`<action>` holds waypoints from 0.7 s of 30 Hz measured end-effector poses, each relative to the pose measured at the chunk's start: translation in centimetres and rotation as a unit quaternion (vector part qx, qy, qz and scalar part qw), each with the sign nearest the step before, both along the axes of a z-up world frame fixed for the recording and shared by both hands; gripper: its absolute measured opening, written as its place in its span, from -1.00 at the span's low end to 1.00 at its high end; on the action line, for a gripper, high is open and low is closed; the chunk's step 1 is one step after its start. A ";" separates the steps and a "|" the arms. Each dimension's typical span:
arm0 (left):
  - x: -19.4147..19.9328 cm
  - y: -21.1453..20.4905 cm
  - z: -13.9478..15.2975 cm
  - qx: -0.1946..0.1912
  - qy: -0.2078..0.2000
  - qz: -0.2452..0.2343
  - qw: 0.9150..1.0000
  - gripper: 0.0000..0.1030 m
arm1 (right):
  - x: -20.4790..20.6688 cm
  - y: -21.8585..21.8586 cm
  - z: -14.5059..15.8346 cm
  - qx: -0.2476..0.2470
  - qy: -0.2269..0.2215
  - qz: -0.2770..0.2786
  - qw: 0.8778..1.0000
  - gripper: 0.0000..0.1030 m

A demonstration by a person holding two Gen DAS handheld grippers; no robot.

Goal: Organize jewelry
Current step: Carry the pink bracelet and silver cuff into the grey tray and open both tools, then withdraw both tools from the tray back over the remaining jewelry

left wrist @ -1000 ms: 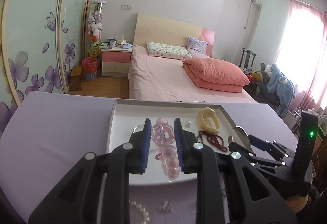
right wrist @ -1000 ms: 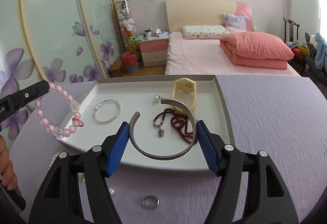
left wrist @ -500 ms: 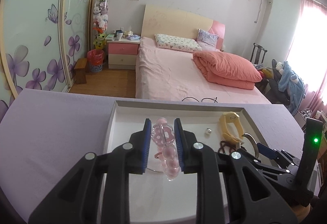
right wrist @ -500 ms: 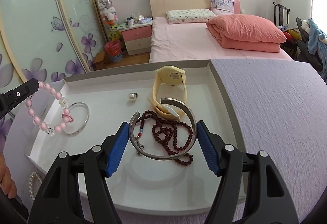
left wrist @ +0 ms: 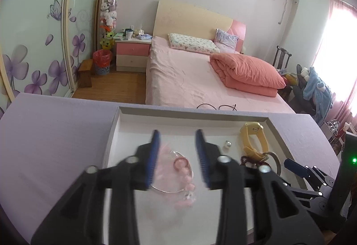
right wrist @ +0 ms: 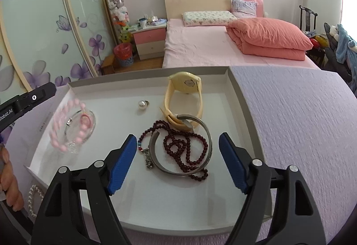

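Both grippers hang over the white tray (right wrist: 236,88) on the purple desk (right wrist: 301,122), because the jewelry is collected there. The left gripper (left wrist: 177,155) is spreading its jaws; the pink bead bracelet (right wrist: 67,124), blurred, is free of the pads and lies at 9 o'clock in the tray, over a thin silver bangle (right wrist: 91,126). The right gripper (right wrist: 176,160) is also spreading, and the metal cuff (right wrist: 207,133) lies loose between its jaws, on top of the dark red bead necklace (right wrist: 189,146), touching the yellow watch (right wrist: 185,88) at 12 o'clock. A pearl strand (right wrist: 33,198) waits outside, at 8 o'clock.
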State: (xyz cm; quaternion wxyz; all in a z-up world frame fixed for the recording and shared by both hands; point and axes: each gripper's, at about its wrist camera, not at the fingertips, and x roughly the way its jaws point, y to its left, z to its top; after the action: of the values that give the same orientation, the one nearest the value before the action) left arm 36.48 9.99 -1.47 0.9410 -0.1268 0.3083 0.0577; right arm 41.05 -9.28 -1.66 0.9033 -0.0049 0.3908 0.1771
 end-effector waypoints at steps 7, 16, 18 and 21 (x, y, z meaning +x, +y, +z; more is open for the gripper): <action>-1.8 0.4 1.2 0.003 -0.009 0.008 1.000 -0.15 | -1.2 -0.5 0.5 0.004 -0.004 0.005 1.000 0.50; -7.7 2.2 3.2 0.005 -0.029 0.024 0.999 0.10 | -4.3 -2.2 2.3 0.013 -0.024 0.013 1.000 0.50; -9.5 2.5 3.3 0.005 -0.032 0.027 0.999 0.18 | -5.1 -2.7 2.7 0.019 -0.028 0.014 0.999 0.50; -12.4 2.6 3.3 0.014 -0.037 0.030 0.999 0.33 | -6.6 -3.0 3.0 0.021 -0.033 0.018 0.999 0.50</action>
State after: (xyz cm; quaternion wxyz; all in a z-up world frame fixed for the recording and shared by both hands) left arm 24.06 12.55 1.79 0.9513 -0.1246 0.2686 0.0860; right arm 34.44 -12.28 1.30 0.9121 0.0012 0.3573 0.2010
